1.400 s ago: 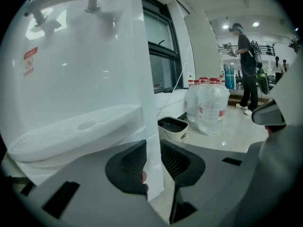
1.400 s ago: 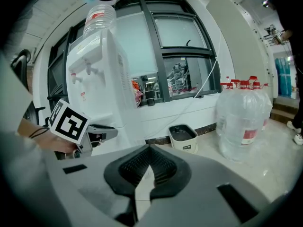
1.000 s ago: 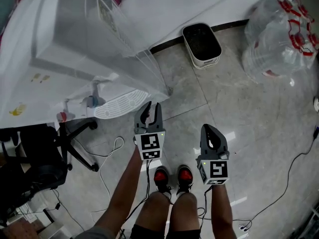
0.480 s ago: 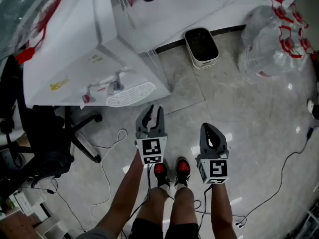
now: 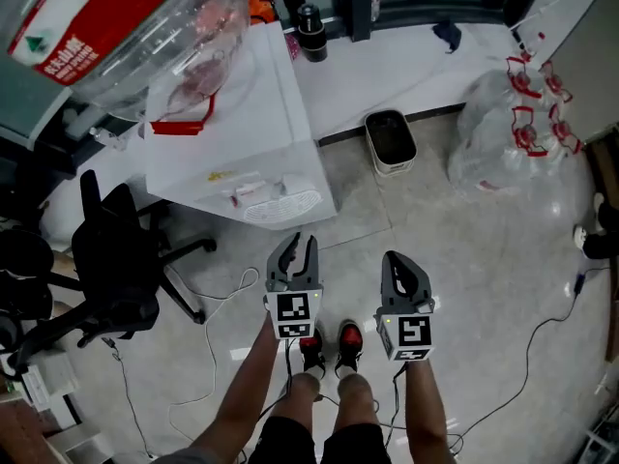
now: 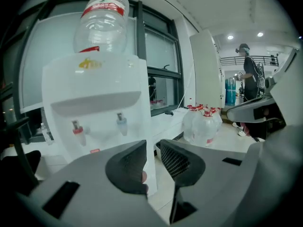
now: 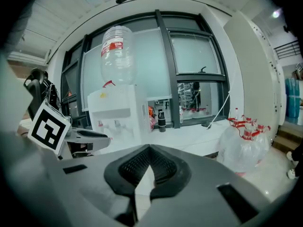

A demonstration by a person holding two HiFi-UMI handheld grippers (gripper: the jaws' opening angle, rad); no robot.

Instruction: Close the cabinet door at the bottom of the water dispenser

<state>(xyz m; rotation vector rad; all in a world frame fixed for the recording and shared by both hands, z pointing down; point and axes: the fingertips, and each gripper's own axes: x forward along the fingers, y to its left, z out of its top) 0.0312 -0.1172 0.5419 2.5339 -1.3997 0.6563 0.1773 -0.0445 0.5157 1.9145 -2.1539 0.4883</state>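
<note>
The water dispenser (image 5: 242, 153) stands on the floor (image 5: 464, 259) in front of the person, up and left of both tools in the head view. An upturned clear bottle (image 5: 126, 27) with a red label sits on top of it. The head view looks down on its top, its two taps (image 5: 247, 189) and the drip grille (image 5: 280, 204). The cabinet door at its bottom shows in no view, so I cannot tell how it stands.

The left tool (image 5: 293, 245) is held in the air near the dispenser and apart from it. Its jaws have a narrow gap with nothing between them. The right tool (image 5: 398, 259) is beside it, with its jaw tips together and holding nothing.

Behind the dispenser a white counter (image 5: 406, 66) runs along the window and carries a black flask (image 5: 309, 32). A small waste bin (image 5: 390, 141) stands on the floor against it. To the right is a bag of empty water bottles (image 5: 503, 133), and to the left a black office chair (image 5: 116, 269).
</note>
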